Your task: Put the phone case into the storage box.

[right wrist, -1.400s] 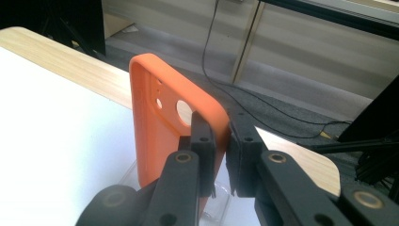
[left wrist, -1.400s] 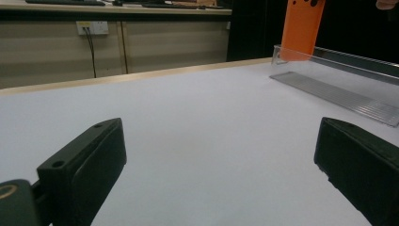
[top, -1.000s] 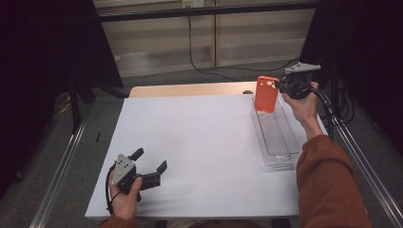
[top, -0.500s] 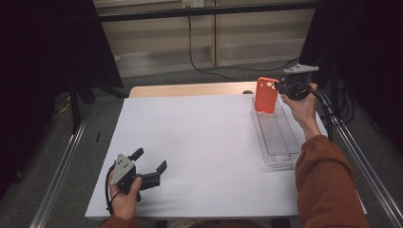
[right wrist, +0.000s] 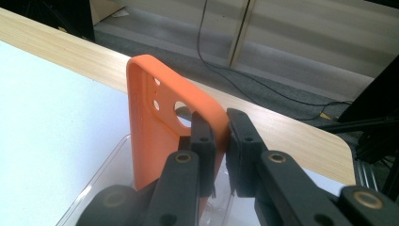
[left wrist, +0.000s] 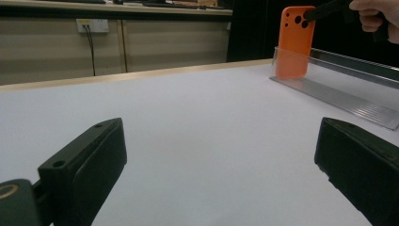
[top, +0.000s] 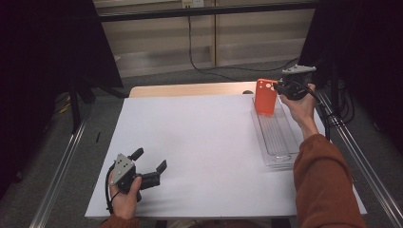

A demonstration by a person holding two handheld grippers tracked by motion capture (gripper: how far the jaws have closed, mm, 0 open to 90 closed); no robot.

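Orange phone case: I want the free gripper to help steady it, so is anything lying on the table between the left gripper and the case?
Nothing visible does. Bare white table lies between the open left gripper and the orange phone case, which the right gripper holds upright in the clear tray.

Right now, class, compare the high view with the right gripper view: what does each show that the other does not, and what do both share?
High view alone: the left claw, open, resting on the white sheet, and the clear tray's full length. Right gripper view alone: the jaws pinching the top corner of the orange phone case, next to its camera cut-out. Both share: the case upright over the tray's far end, the right claw and the wooden table edge.
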